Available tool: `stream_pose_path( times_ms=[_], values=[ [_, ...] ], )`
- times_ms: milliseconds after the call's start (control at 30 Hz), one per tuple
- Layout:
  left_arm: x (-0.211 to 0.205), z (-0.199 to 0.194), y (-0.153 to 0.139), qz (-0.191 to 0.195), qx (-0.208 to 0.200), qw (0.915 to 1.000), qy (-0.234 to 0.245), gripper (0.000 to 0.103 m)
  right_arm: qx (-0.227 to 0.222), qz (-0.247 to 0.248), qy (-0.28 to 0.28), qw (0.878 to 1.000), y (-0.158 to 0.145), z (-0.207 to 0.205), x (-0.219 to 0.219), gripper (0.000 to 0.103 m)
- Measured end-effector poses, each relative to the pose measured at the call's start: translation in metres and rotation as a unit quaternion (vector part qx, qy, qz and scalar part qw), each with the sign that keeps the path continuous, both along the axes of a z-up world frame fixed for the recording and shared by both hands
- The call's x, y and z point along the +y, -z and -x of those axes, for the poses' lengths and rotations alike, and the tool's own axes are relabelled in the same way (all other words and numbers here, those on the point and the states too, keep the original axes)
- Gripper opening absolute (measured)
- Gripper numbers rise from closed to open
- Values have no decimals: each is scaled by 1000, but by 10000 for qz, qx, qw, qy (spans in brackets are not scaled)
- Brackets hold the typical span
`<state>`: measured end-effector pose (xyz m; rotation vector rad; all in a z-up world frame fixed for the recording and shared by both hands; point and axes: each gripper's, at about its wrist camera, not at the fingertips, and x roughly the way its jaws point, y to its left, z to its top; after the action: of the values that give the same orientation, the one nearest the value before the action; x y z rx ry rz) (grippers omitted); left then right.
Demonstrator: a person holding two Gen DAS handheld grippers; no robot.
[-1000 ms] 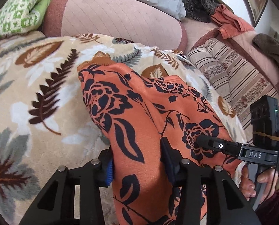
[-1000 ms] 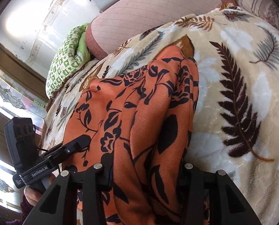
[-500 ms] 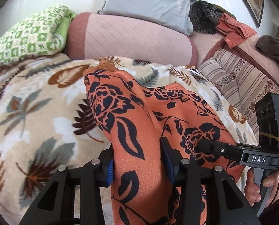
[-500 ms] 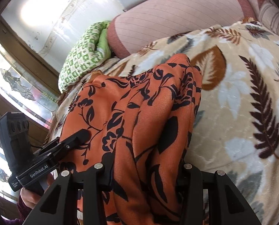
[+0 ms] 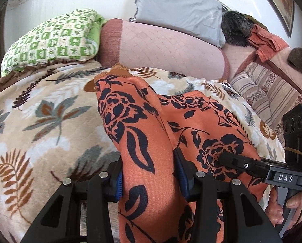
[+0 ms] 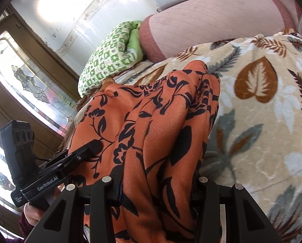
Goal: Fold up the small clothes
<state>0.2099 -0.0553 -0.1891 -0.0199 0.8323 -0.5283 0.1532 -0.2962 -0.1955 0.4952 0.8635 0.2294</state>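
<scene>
An orange garment with a black flower print (image 5: 142, 133) (image 6: 157, 125) hangs stretched from both grippers over a beige leaf-print blanket (image 5: 41, 121) (image 6: 262, 125). My left gripper (image 5: 149, 180) is shut on a bunched edge of it, the blue pads pressing in from both sides. My right gripper (image 6: 159, 184) is shut on the other bunched edge. In the left wrist view the right gripper (image 5: 228, 158) reaches in from the right, held by a hand (image 5: 280, 208). In the right wrist view the left gripper (image 6: 90, 147) shows at the lower left. The far end of the garment still lies on the blanket.
A pink bolster (image 5: 163, 46) and a grey pillow (image 5: 177, 8) lie at the head of the bed, a green checked cushion (image 5: 49, 40) to the left. A striped cover (image 5: 268, 93) and piled clothes (image 5: 266, 40) sit at the right. A window (image 6: 19, 85) is at the left.
Both grippers have risen and drawn back together with the garment in them. More of the pillows and the wall shows now, and the cloth's far end has slid toward me over the blanket.
</scene>
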Motion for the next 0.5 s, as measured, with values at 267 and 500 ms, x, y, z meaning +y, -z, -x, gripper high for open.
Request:
stream_pose_path(
  times_ms=[267, 500],
  values=[
    [11, 3, -4, -30, -49, 10000, -53, 45, -100, 57, -128, 9999, 0, -3, 17, 45],
    [16, 8, -2, -80, -5, 9999, -88, 45, -90, 71, -188, 9998, 1, 1, 24, 45]
  ],
)
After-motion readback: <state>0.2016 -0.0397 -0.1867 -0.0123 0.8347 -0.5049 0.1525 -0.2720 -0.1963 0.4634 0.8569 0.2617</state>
